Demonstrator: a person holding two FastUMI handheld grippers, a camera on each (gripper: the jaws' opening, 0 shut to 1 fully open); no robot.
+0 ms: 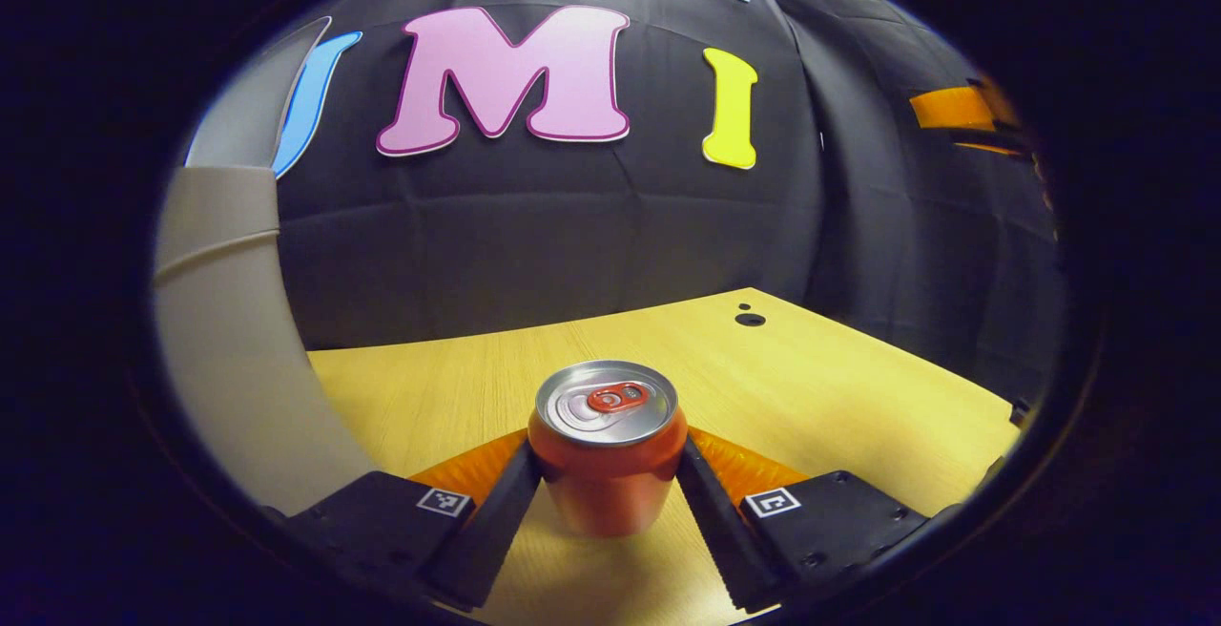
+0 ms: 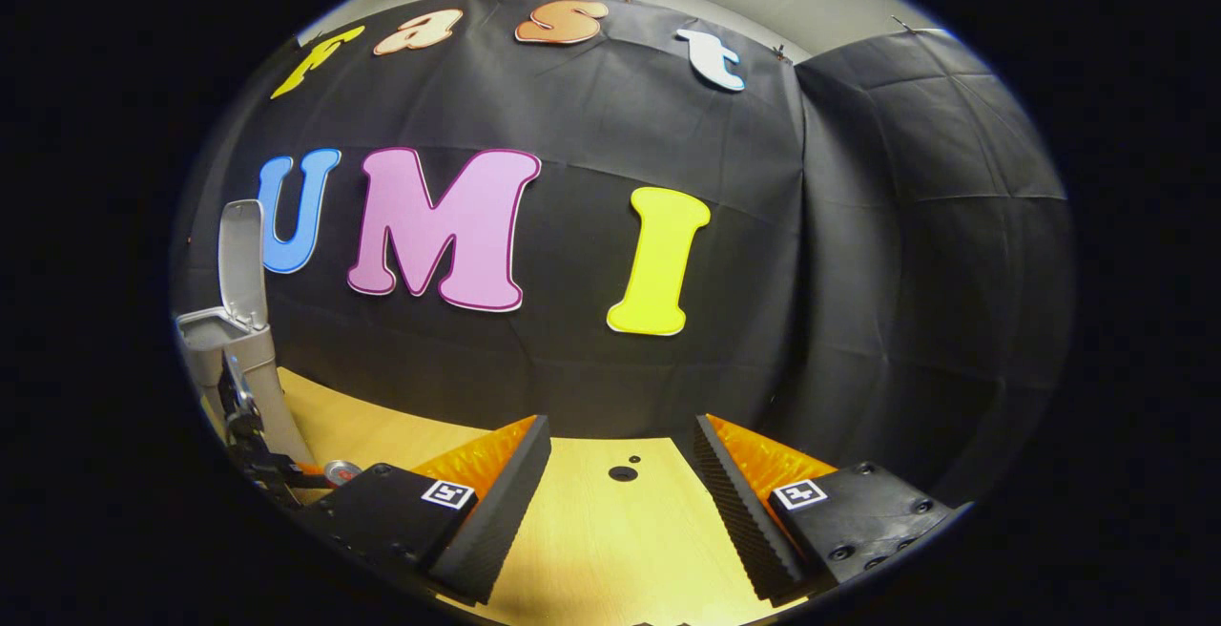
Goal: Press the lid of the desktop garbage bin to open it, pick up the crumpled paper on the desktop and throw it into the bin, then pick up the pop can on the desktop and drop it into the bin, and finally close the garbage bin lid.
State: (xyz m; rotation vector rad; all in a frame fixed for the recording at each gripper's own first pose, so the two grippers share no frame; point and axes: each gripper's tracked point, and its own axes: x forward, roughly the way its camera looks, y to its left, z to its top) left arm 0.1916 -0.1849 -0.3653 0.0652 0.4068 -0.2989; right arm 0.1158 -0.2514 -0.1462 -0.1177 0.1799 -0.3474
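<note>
A red pop can with a silver top stands upright on the wooden table. My left gripper is shut on it, one finger pressed against each side. The grey bin rises close at the left of the left gripper view, its lid swung up. In the right gripper view the bin stands far left with its lid upright and open. Below it I see the other gripper and the can's top. My right gripper hovers open over the table with nothing between its fingers.
Two small dark holes mark the table near its back edge, also seen ahead of the right gripper as holes. The black cloth wall closes the back and right. The table's right edge lies near.
</note>
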